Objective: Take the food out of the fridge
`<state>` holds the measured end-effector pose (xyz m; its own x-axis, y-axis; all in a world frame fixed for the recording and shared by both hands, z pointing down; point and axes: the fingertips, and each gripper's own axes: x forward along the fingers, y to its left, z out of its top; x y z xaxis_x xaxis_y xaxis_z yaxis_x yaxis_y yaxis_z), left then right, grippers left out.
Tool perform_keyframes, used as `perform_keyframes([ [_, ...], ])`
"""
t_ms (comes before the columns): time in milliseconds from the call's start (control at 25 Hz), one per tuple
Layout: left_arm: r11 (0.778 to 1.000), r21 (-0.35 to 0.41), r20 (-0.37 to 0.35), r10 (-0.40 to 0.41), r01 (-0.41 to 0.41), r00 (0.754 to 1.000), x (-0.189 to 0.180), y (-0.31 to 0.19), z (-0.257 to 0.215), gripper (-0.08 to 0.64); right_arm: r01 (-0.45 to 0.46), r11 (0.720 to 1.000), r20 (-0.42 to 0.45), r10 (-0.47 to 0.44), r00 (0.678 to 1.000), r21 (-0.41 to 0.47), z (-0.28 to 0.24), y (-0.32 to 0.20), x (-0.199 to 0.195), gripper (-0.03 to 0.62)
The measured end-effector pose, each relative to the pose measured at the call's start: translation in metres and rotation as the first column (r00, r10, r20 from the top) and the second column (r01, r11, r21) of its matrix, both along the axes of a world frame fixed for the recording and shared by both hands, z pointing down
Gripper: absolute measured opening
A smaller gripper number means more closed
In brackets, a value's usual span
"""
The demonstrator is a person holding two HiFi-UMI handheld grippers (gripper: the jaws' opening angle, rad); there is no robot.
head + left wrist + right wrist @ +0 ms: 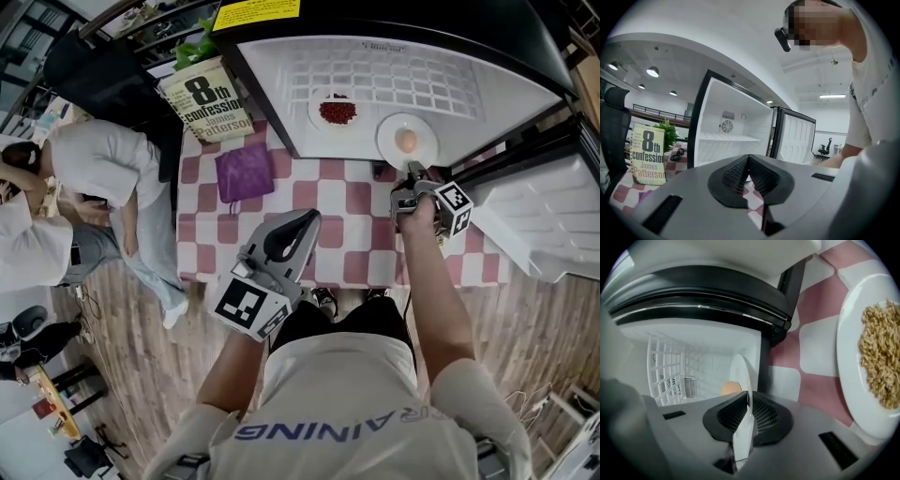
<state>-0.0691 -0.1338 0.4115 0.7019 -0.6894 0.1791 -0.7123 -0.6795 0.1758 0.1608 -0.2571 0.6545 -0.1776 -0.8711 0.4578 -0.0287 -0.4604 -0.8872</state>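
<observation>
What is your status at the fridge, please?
Right gripper shut on egg plate rim, at fridge front edge. Left gripper shut, empty, held back. Red food plate deeper inside. No obstruction seen.

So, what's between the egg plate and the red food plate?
Only bare fridge floor, seen in the head view, between egg plate and red food plate.

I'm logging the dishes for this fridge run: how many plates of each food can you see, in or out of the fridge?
plate of small red food pieces: 1
plate with an egg: 1
plate of grain: 1
Total: 3 plates
</observation>
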Motion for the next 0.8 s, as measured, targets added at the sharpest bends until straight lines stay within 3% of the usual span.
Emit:
perform_keyframes([
  [560,1.000,0.011,-0.005,-0.011,0.011,1.000,0.007,0.010,-0.006,0.007,0.039,0.994,-0.003,-0.039,0.999,0.103,-0.026,0.019,0.006,0.029],
  [800,0.999,0.000,-0.009,-0.043,0.043,0.999,0.004,0.018,-0.002,0.008,0.167,0.975,-0.026,-0.165,0.986,0.149,-0.046,0.043,-0.012,0.029],
])
